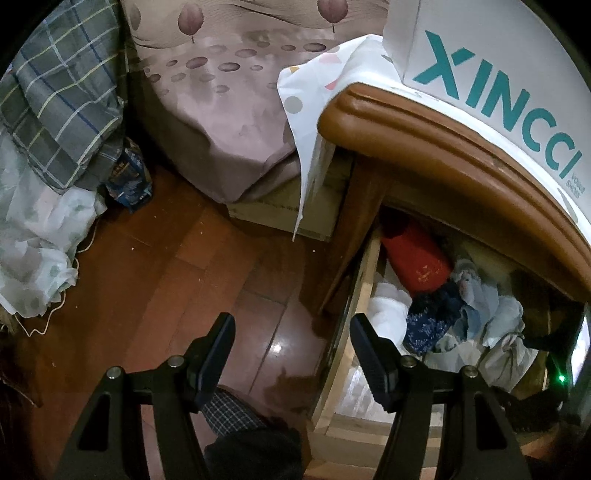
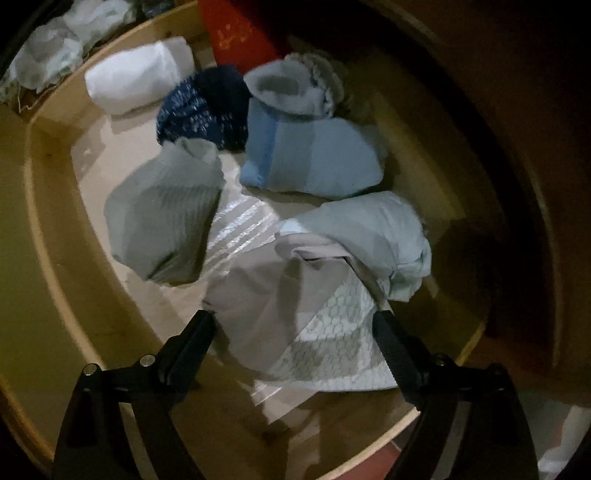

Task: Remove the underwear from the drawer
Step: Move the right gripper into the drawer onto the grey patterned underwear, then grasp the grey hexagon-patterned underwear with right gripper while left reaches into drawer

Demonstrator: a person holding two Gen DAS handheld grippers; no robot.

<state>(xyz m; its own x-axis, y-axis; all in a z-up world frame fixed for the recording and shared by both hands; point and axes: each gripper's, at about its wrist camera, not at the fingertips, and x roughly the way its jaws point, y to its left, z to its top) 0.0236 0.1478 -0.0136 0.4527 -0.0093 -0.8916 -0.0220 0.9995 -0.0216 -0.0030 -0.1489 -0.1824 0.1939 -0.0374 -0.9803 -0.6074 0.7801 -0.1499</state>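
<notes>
The wooden drawer (image 2: 44,206) stands pulled out and holds several rolled underwear pieces. My right gripper (image 2: 295,321) points down into it, open, its fingers either side of a crumpled beige-grey piece with a white mesh panel (image 2: 295,317). The pads do not press on it. Beyond lie a grey roll (image 2: 166,218), a light blue roll (image 2: 314,155), a pale blue one (image 2: 376,236), a navy speckled one (image 2: 203,107), a white one (image 2: 136,81) and a red one (image 2: 236,29). My left gripper (image 1: 291,325) hangs open above the floor beside the drawer (image 1: 354,295), nothing between its fingers.
A brown nightstand top (image 1: 443,155) overhangs the drawer, with a white XINCCI box (image 1: 498,92) on it. A bed with pink patterned sheet (image 1: 229,110) lies beyond. Plaid bedding (image 1: 62,110) and white cloth (image 1: 33,251) pile at the left on the red-brown floor (image 1: 166,277). A person's plaid trouser leg (image 1: 229,410) is below.
</notes>
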